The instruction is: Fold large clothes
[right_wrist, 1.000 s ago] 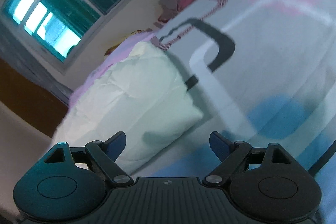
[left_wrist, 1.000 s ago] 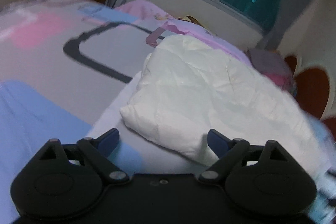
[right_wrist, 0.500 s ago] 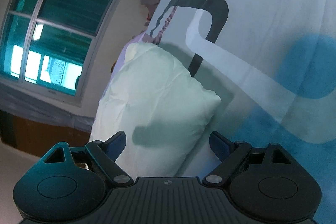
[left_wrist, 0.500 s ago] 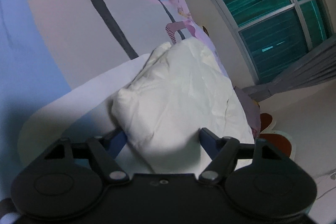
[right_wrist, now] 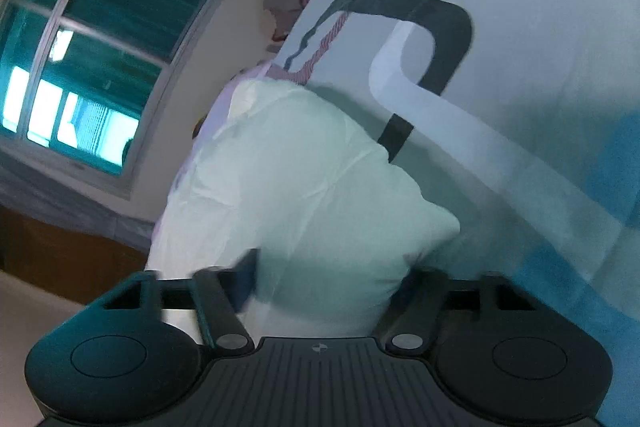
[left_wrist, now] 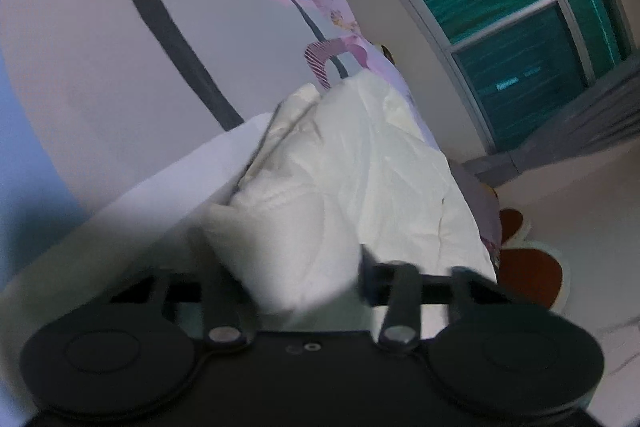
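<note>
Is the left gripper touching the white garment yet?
Touching. In the left wrist view, the white garment bulges between the left gripper fingers, its corner lying against the blurred left finger; the jaws stand wide, not clamped.

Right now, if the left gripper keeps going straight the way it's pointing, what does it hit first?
The white padded garment. Its near corner already sits between the open fingers of the left gripper, so contact looks immediate, though blur hides whether they touch.

a patterned bed sheet (left_wrist: 100, 75) carries a puffy white folded garment (left_wrist: 340, 187).
</note>
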A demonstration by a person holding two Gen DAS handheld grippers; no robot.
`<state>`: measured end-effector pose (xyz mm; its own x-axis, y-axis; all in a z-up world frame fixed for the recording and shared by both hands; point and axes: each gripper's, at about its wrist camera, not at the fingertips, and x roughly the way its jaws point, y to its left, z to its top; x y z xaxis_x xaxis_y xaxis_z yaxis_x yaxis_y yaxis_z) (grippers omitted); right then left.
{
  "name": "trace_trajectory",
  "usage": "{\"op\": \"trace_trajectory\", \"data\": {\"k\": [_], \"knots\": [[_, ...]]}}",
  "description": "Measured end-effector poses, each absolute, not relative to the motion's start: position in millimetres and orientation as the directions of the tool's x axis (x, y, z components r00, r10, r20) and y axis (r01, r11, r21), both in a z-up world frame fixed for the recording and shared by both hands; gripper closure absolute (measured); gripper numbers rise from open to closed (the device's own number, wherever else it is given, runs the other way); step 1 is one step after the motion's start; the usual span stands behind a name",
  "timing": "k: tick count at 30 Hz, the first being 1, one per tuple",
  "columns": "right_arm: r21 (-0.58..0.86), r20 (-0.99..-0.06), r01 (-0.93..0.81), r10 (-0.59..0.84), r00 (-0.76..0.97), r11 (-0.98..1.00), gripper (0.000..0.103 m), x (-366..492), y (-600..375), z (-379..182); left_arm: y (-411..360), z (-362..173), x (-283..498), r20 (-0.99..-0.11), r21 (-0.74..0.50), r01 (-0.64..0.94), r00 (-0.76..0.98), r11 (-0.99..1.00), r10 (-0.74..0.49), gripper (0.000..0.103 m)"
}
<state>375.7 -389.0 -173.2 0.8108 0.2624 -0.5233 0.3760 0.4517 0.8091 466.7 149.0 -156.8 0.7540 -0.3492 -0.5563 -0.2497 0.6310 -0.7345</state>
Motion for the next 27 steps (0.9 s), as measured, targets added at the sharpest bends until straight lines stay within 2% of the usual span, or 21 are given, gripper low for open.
{"op": "trace_trajectory", "data": {"k": [1,3,5,16,27], "knots": [[0.806,-0.522,0.369,0.262,0.811,0.462,0.059,374,-389,-171,148,-154,466,-0.556,-0.728,-0.239,0.753,0.642,-0.351,0.076],[0.804,-0.513,0.349,0.265,0.816,0.481,0.068,370,-389,-165,146,-146,463,-0.548,-0.722,-0.216,0.758,0.657,-0.353,0.081],[0.798,-0.504,0.327,0.264,0.823,0.506,0.074,364,-388,-155,145,-135,458,-0.534,-0.722,-0.198,0.768,0.663,-0.353,0.083],[0.78,-0.506,0.294,0.279,0.816,0.552,0.076,301,-391,-121,143,-98,393,-0.513,-0.711,-0.145,0.777,0.688,-0.366,0.084],[0.757,-0.52,0.278,0.287,0.804,0.592,0.076,196,-392,-108,151,-100,291,-0.533,-0.705,-0.159,0.761,0.691,-0.369,0.084]]}}
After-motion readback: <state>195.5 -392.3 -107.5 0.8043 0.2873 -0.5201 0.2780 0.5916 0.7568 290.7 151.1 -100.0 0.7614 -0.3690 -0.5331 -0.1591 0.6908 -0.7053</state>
